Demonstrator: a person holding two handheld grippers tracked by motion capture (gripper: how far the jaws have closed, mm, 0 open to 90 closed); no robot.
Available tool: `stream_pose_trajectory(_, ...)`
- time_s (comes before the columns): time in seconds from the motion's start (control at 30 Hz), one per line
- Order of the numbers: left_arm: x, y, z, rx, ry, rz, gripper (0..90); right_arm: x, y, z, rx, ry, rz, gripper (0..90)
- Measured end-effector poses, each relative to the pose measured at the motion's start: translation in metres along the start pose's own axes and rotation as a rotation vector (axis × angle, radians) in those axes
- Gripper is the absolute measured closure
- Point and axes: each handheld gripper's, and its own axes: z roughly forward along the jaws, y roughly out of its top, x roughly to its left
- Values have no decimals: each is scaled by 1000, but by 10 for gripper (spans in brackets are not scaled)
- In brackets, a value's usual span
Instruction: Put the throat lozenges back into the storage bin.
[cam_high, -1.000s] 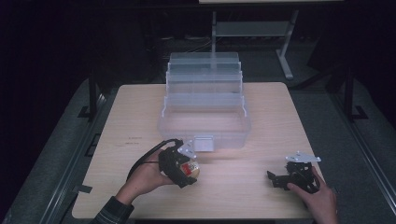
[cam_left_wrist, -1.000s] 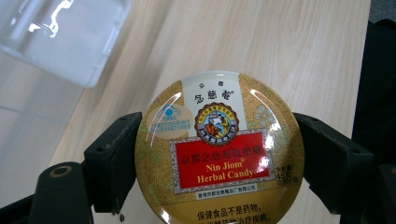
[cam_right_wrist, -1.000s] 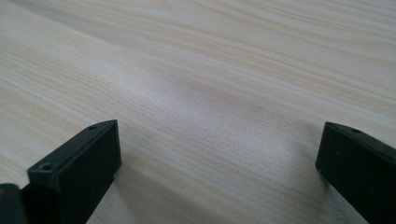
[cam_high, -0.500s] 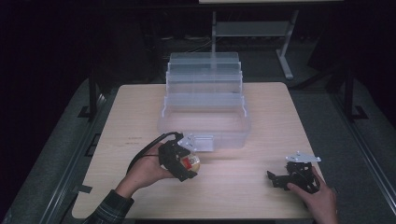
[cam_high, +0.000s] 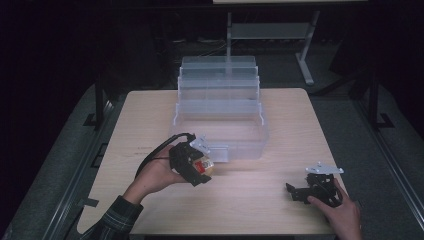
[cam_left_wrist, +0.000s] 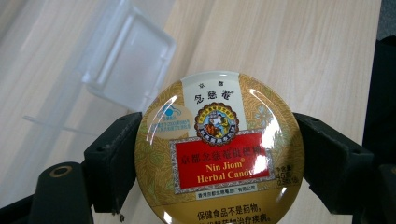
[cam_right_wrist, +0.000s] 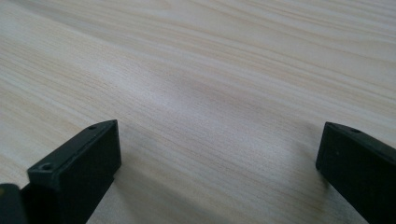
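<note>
While the left gripper hangs just in front of the clear plastic organiser, its two black jaws are clamped on the sides of a round candy tin, one jaw pressing each edge of the rim. In the left gripper view the tin faces the camera with its gold lid, a red panel reading "Nin Jiom Herbal Candy" and a small round emblem above it; glare spots lie across the lid. Behind the tin in that view stands a clear plastic corner of the organiser, with pale wood of the table beyond. In the high view the tin shows as a small red and gold patch at the gripper's tip, held over the table and near the organiser's lowest front tray; whether it touches the tray cannot be told. The person's left hand wraps the gripper body, a plaid sleeve below it. The right gripper rests low near the table's right front corner, well apart from the tin, held by the right hand. In the right gripper view its jaws stand wide apart with bare wood grain between them.
</note>
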Motion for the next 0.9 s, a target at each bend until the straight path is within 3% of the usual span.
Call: stream_pose_trajectory(0.9,34,17,-11,-18,40,-34,196,0,0,0,0,-1,-1,0)
